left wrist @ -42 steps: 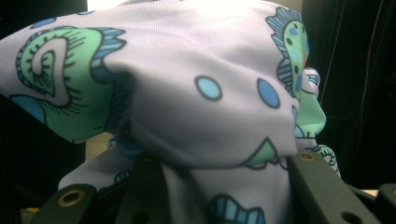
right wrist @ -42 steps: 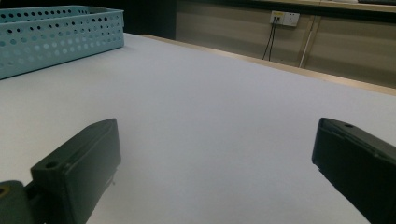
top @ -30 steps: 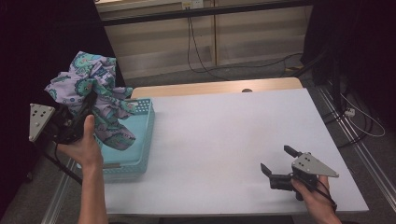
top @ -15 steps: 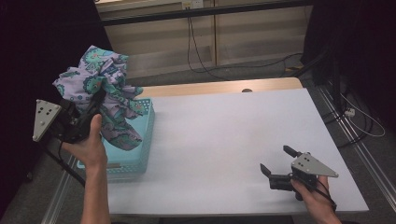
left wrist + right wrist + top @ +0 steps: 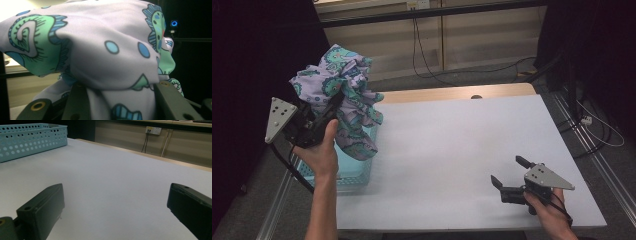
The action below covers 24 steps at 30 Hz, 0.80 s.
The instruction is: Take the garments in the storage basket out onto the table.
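A crumpled lilac cloth with green and blue patterns hangs in the air above a turquoise perforated basket at the table's left edge. My left gripper is shut on the cloth, and the fabric drapes down past its jaws. In the left gripper view the cloth bulges over both black jaws, bunched between them. My right gripper rests low at the near right of the white table, open with nothing between its fingers. In the right gripper view its gripper frames bare tabletop.
The basket stands at the far left in the right gripper view. A wooden strip runs along the table's far edge. Cables and a wall socket lie beyond it. Metal rails run along the table's right side.
My left gripper has carried the cloth up and to the right, lifting its lower folds off the basket. The right gripper has stayed still.
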Available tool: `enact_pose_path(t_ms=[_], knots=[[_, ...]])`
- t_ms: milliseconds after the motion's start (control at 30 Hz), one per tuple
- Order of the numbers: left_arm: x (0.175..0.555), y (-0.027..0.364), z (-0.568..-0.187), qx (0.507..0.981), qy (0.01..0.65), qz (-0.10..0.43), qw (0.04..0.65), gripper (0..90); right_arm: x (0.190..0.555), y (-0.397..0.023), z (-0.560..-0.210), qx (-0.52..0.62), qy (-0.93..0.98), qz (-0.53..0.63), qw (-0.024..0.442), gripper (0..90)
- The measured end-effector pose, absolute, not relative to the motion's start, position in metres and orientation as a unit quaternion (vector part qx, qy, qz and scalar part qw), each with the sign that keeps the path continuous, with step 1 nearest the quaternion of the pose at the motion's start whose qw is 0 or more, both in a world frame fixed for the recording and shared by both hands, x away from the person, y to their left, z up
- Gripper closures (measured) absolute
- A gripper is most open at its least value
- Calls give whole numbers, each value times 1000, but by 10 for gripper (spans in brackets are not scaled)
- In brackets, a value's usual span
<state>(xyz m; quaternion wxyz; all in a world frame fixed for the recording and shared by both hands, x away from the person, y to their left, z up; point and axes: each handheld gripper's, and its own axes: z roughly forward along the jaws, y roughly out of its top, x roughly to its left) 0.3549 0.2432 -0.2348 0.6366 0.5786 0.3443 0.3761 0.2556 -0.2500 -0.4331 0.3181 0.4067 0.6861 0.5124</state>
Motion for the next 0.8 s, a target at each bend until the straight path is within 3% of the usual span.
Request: enact_pose_path(t_ms=[800], knots=[[378,178,-233,624,318,291,652,645,255,-252,-432,406,685,515,318,9]])
